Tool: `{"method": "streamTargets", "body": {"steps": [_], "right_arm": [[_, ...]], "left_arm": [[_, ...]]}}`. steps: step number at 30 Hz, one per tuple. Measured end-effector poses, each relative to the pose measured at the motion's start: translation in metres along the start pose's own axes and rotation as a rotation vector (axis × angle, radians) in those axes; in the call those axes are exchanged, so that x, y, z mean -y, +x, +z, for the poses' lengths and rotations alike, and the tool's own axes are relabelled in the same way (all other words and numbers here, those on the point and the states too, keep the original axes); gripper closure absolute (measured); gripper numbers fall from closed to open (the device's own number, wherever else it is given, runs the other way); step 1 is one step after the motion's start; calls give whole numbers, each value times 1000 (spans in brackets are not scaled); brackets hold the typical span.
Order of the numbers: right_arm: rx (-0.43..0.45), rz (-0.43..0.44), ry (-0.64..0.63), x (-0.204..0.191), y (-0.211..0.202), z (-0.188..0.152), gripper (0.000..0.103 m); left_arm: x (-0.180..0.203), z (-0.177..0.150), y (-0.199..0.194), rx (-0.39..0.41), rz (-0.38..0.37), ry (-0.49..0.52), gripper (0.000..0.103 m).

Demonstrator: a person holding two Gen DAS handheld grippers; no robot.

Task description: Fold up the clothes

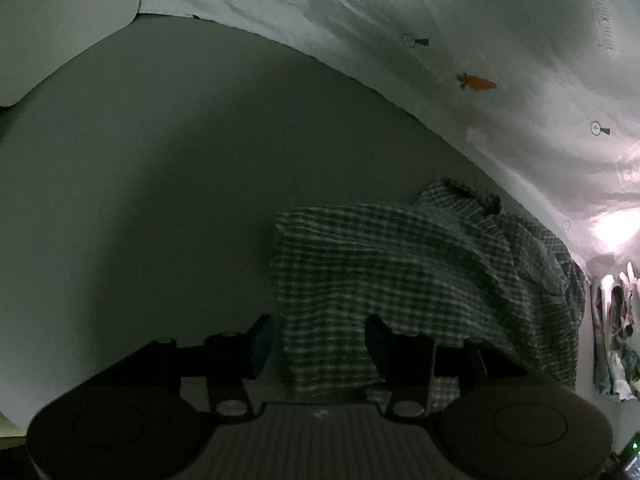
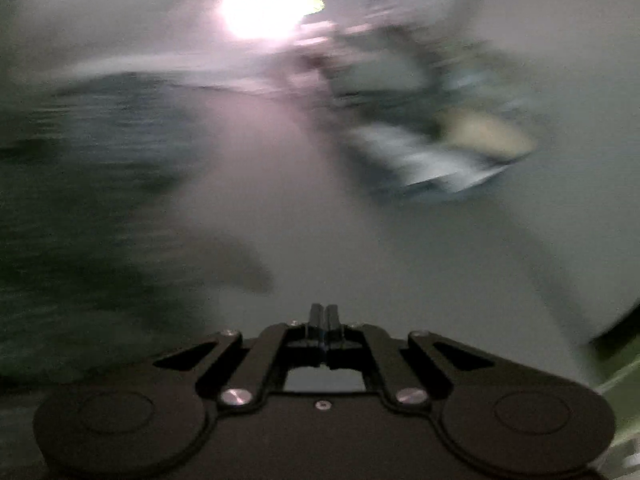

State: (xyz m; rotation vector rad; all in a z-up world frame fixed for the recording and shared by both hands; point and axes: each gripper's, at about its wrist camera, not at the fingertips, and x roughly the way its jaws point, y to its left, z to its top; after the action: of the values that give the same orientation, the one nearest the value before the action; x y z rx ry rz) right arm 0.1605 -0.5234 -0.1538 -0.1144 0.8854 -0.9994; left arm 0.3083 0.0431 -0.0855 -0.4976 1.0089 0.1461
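Note:
A green-and-white checked garment [image 1: 420,264] lies bunched on the grey table [image 1: 180,180], low and right of centre in the left wrist view. My left gripper [image 1: 320,340] stands half open over its near left edge. The cloth lies between the fingers, and I see no pad pressing on it. In the right wrist view everything is smeared by motion. My right gripper [image 2: 324,316] is shut with nothing between its fingers, above bare grey surface. A dark blurred mass [image 2: 80,220] at the left may be the same checked garment.
A white sheet [image 1: 480,20] printed with small marks and a carrot covers the far side behind the table. A heap of mixed clothes [image 1: 616,328] sits at the right edge. A blurred pale pile [image 2: 440,152] and a bright glare [image 2: 260,4] show in the right wrist view.

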Motion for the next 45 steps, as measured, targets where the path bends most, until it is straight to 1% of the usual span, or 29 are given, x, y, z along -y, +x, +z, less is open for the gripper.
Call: {"method": "streamTargets", "body": {"steps": [1,2,4,5,7,9,12,14,16,18,19,20,22,24,27,28,29,30,31,32,33,35,36,38,39,41,42,44,45], "right_arm": [[-10,-79,1,17,15,5,103],[-28,-105,32,36,26,11,103],[-57,-73,132,69,40,25,102],[-53,-33,186,77,43,32,100],[-53,61,282,82,48,43,93],[-63,166,341,62,57,51,89],[-97,352,411,22,69,65,84],[-117,464,441,-6,71,73,77],[-130,546,450,-32,66,80,66],[-137,594,444,-51,55,84,57],[-140,612,437,-59,49,85,56],[-137,630,424,-66,42,85,55],[-117,670,380,-75,28,82,44],[-109,698,312,-84,17,75,38],[-110,714,192,-102,6,63,38],[-116,719,166,-107,4,61,39],[-128,724,157,-108,6,59,42],[-140,729,148,-110,7,57,57],[-151,722,134,-111,9,57,78],[-153,698,114,-111,11,57,88],[-142,676,93,-109,11,58,93],[-107,620,56,-100,10,61,97],[-89,566,32,-95,11,62,98],[-56,449,-16,-83,15,63,99],[-57,420,-17,-74,24,66,99],[-85,390,43,-56,41,73,99],[-89,361,57,-49,47,77,99],[-74,292,39,-45,50,84,98],[-71,286,43,-43,52,87,98]], "left_arm": [[4,3,4,-1,4,6,50],[10,8,10,-3,11,22,50],[21,17,22,-9,24,53,48],[27,22,29,-11,31,69,48],[40,36,44,-11,41,93,47],[53,54,61,-14,47,111,46],[73,79,88,-10,66,145,41],[84,92,107,-19,85,164,39],[89,100,124,-35,115,172,39],[91,104,139,-43,164,164,39],[90,103,145,-54,183,159,39],[88,102,151,-69,193,153,39],[84,99,162,-97,207,139,39],[80,94,171,-124,225,137,39],[79,85,182,-151,239,158,39],[80,82,184,-155,239,174,39],[81,78,185,-157,241,190,39],[83,75,184,-151,249,210,39],[86,71,184,-145,257,229,39],[88,68,183,-146,263,242,39],[88,65,181,-149,263,242,39],[86,60,177,-161,262,244,39],[86,58,175,-168,260,244,39],[85,53,171,-192,246,248,39],[84,48,168,-207,222,252,39],[87,41,161,-250,147,273,39],[88,39,159,-270,114,281,39],[93,41,154,-262,89,289,39],[96,44,151,-248,81,297,39]]}}
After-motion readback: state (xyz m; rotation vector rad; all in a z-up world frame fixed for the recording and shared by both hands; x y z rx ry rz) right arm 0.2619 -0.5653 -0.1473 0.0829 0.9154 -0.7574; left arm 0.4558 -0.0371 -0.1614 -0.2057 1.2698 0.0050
